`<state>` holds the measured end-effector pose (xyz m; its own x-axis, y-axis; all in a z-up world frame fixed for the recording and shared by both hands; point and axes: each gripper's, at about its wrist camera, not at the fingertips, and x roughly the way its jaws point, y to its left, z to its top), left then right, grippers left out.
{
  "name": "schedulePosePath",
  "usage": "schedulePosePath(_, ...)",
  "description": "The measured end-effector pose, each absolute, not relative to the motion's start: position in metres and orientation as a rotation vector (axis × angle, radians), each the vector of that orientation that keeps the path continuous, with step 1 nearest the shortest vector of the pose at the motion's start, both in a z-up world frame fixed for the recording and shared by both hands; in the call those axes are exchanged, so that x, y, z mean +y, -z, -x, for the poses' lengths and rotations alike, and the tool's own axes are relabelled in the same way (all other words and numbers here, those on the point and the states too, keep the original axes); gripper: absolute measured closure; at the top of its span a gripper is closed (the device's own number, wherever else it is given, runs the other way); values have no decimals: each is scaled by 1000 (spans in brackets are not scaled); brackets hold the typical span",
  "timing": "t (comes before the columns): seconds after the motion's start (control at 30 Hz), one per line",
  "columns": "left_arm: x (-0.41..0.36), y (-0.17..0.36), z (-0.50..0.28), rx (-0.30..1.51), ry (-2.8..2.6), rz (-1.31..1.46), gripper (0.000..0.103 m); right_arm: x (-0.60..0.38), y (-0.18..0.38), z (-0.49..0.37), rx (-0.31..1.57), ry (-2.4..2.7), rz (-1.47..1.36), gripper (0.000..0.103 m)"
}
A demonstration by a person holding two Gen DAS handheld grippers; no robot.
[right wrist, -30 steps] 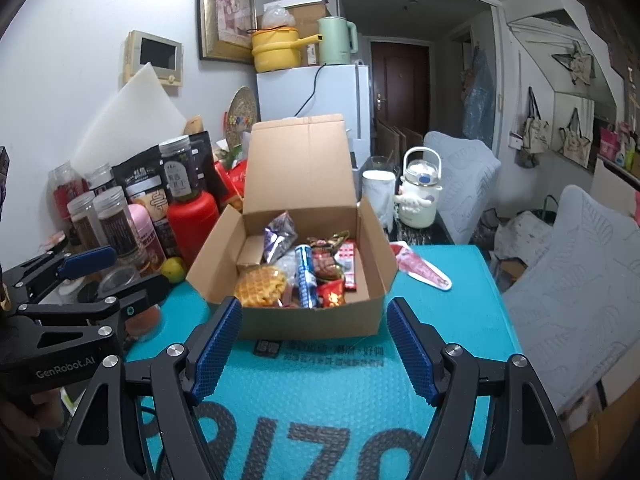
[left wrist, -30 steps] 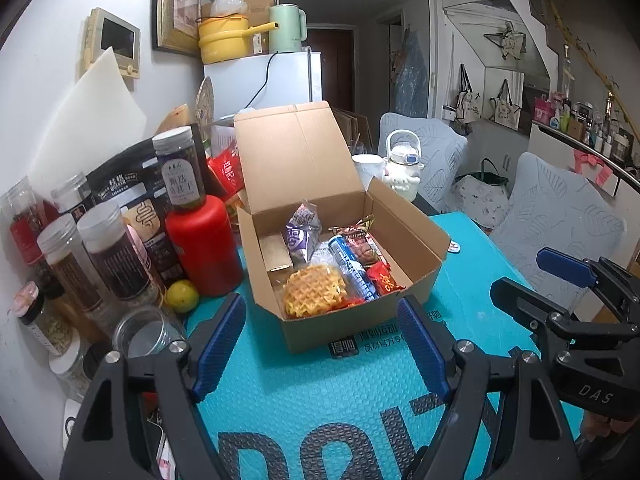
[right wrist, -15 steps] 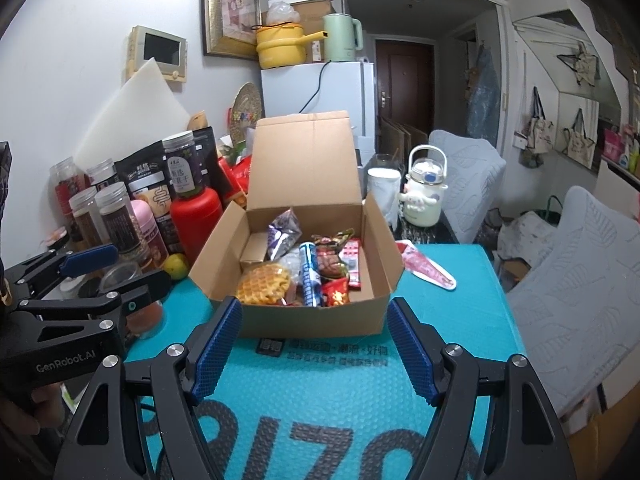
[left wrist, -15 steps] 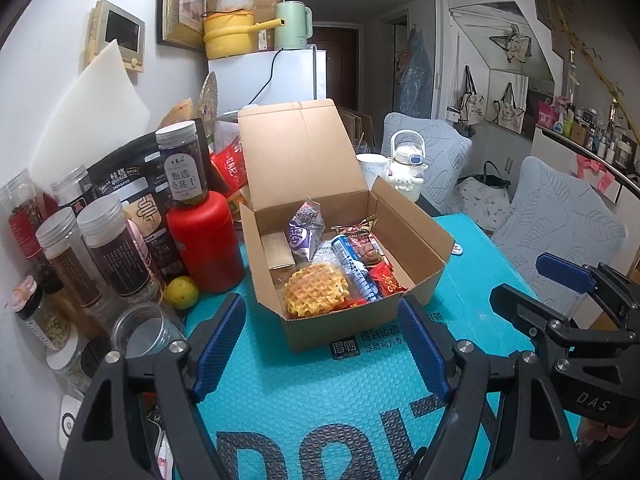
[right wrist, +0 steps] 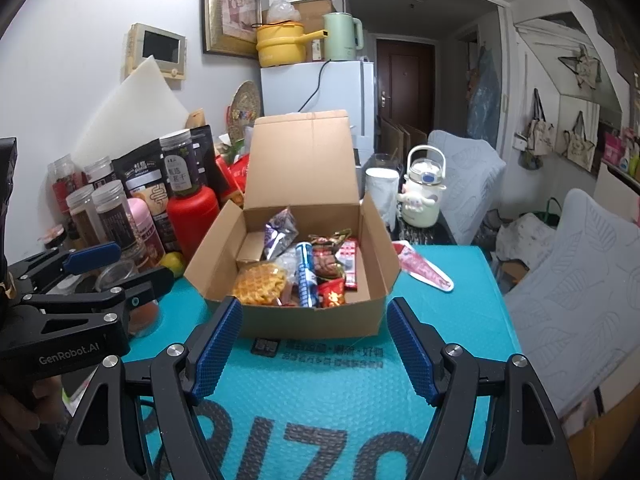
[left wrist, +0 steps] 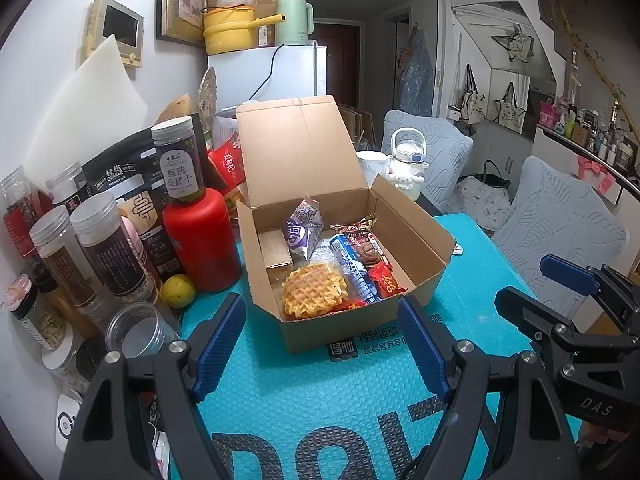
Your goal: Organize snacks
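Observation:
An open cardboard box [left wrist: 416, 240] [right wrist: 308, 326] stands on the teal mat with its lid up. Inside lie a waffle [left wrist: 314, 290] [right wrist: 260, 288], a purple packet [left wrist: 302, 230] [right wrist: 280, 230], a blue tube [left wrist: 352, 268] [right wrist: 306, 278], red snack packs [left wrist: 386, 284] [right wrist: 332, 294] and a small brown box [left wrist: 276, 250]. A pink-red packet [right wrist: 424, 272] lies on the mat right of the box. My left gripper [left wrist: 322, 344] is open and empty just before the box front. My right gripper [right wrist: 314, 344] is open and empty, also before the box.
Jars [left wrist: 108, 248], a red bottle [left wrist: 200, 240], a lime [left wrist: 178, 286] and snack bags [left wrist: 132, 184] crowd the left side. A white kettle [right wrist: 424, 194] and cup [right wrist: 380, 190] stand behind the box. Grey cushioned chairs [right wrist: 592, 280] are at right.
Both views have drifted slightly closer to the box. Both grippers stay open and nothing in the box has moved.

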<state>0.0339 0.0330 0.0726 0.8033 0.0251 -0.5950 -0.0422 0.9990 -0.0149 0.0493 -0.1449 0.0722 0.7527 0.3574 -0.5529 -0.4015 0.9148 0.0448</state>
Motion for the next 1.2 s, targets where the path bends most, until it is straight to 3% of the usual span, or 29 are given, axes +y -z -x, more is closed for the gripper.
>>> schedulePosePath(1.2,15,-76,-34,655,7,-1,25,-163,-72,-44,591,-353,76,28)
